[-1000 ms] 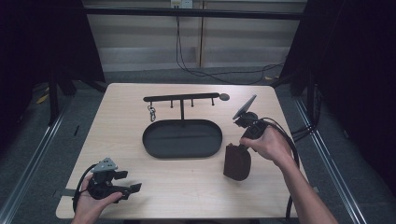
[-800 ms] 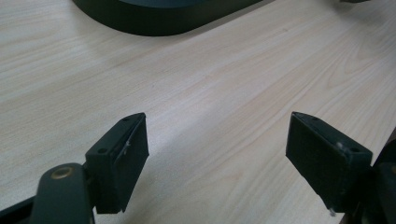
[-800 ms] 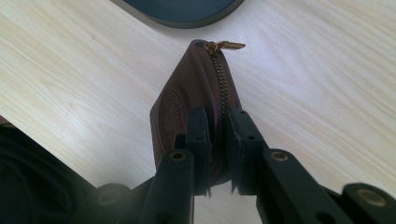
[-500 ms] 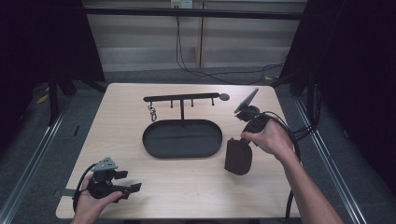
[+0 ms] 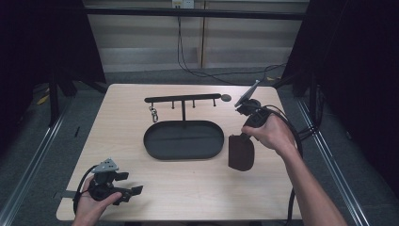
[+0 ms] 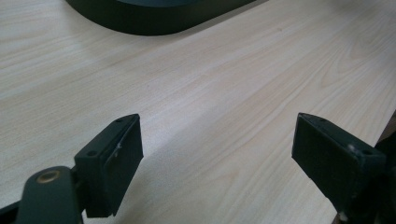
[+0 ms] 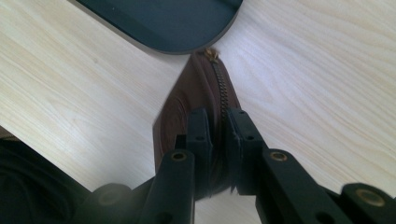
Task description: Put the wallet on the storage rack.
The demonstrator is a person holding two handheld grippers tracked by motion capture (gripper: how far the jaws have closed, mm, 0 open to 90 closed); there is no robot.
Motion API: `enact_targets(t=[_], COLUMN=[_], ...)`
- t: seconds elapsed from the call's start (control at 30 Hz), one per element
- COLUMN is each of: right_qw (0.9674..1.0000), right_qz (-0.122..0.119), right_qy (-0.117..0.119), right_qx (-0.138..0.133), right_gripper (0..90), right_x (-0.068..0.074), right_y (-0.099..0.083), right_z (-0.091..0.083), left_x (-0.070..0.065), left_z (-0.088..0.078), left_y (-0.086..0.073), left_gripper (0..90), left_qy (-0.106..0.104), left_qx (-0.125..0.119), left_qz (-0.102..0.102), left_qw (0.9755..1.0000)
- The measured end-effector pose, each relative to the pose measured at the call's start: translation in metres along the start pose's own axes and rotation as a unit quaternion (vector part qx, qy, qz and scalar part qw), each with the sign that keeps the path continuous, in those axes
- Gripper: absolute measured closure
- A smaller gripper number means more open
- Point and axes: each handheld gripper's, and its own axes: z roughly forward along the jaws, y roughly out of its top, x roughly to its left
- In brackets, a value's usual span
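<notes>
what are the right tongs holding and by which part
The right tongs are shut on the brown zip pouch, pinching its zipper edge at one end. The left tongs hold nothing.

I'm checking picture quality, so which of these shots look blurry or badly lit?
High view: table evenly lit, surroundings very dark. Right gripper view: brown pouch smeared along its left edge, its zipper crisp. Left gripper view: fingers sharp, black tray at the top soft.

- Table (image 5: 188, 197): pale wood-grain top, smooth, soft sheen.
- Oval tray (image 5: 183, 140): dark, matt, metal-looking.
- Pouch (image 5: 241, 153): brown, leather-like, with a brass-coloured metal zip.
- Right gripper (image 7: 219, 140) and left gripper (image 6: 217, 163): matt black plastic jaws, brassy rivets.
</notes>
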Motion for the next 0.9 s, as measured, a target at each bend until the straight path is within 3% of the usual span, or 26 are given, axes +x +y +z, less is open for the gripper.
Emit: enact_targets(t=[0.77, 0.9], right_qw=[0.9994, 0.9989], right_qz=[0.011, 0.017], right_qy=[0.01, 0.023], right_qx=[-0.031, -0.038], right_gripper=[83.7, 83.8], right_x=[0.003, 0.003], right_y=[0.019, 0.025], right_z=[-0.005, -0.007], left_x=[0.0, 0.0], left_z=[0.0, 0.0], left_y=[0.0, 0.0], left_gripper=[16.8, 17.0], left_qy=[-0.001, 0.0], left_qx=[0.002, 0.002], left_qz=[0.002, 0.001], left_qw=[1.0, 1.0])
